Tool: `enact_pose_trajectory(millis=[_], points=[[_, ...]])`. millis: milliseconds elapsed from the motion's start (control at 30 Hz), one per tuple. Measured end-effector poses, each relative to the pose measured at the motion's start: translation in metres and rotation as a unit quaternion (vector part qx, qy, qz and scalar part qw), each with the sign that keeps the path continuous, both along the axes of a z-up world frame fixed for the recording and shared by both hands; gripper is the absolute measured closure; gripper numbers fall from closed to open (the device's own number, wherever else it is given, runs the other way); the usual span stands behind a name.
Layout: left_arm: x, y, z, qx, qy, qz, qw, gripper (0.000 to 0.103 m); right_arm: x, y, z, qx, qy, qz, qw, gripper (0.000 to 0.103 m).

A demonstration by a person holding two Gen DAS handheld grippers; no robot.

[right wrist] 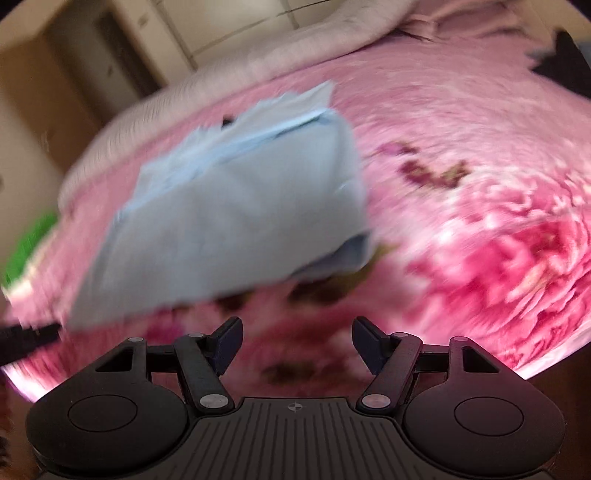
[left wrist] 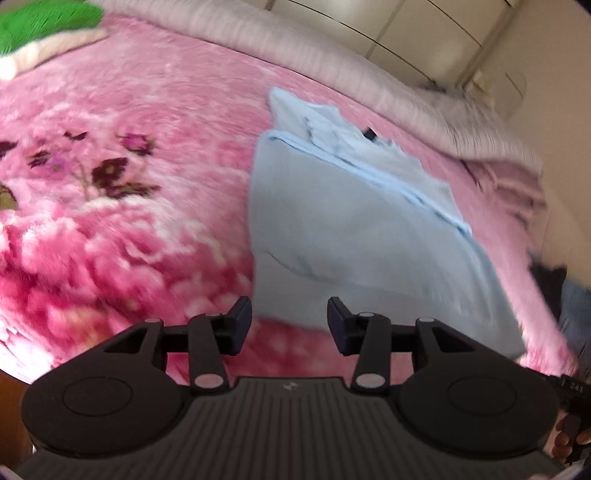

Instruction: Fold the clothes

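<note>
Blue garment [left wrist: 354, 221] just ahead of both grippers — L [left wrist: 290, 325], R [right wrist: 297, 345] — jaws apart.

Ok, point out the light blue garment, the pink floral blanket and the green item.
light blue garment [left wrist: 351, 229], left wrist view, middle of its folded top layer
pink floral blanket [left wrist: 147, 110], left wrist view, bare plush area
green item [left wrist: 44, 22], left wrist view, its top surface

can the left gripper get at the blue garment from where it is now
Probably yes. The left gripper is open and empty, and the near edge of the blue garment lies right ahead of its fingertips on the pink blanket, with nothing between. Blur hides whether they touch.
</note>
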State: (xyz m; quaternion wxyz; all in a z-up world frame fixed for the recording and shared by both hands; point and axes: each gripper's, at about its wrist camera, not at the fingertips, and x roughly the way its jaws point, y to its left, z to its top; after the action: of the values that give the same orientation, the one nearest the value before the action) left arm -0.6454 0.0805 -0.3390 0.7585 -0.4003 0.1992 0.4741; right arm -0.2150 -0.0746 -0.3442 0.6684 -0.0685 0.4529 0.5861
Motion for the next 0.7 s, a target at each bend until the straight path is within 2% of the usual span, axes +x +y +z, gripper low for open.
enact_pose_trajectory(millis=[200, 400, 567, 700], points=[[-0.017, 0.035, -0.016, -0.036, -0.062, 0.006, 0.9974, 0.063, 0.069, 0.0, 0.008, 0.045, 0.101, -0.052, 0.993, 0.034], [-0.014, 0.064, -0.04, -0.071, -0.125, -0.014, 0.9895, 0.064, 0.102, 0.025, -0.012, 0.042, 0.173, -0.061, 0.982, 0.036], [-0.011, 0.079, -0.049, -0.084, -0.149, -0.028, 0.9849, 0.064, 0.115, 0.047, -0.031, 0.03, 0.223, -0.048, 0.973, 0.054], [-0.012, 0.086, -0.054, -0.095, -0.17, -0.034, 0.9803, 0.064, 0.119, 0.064, -0.043, 0.029, 0.254, -0.038, 0.966, 0.057]])
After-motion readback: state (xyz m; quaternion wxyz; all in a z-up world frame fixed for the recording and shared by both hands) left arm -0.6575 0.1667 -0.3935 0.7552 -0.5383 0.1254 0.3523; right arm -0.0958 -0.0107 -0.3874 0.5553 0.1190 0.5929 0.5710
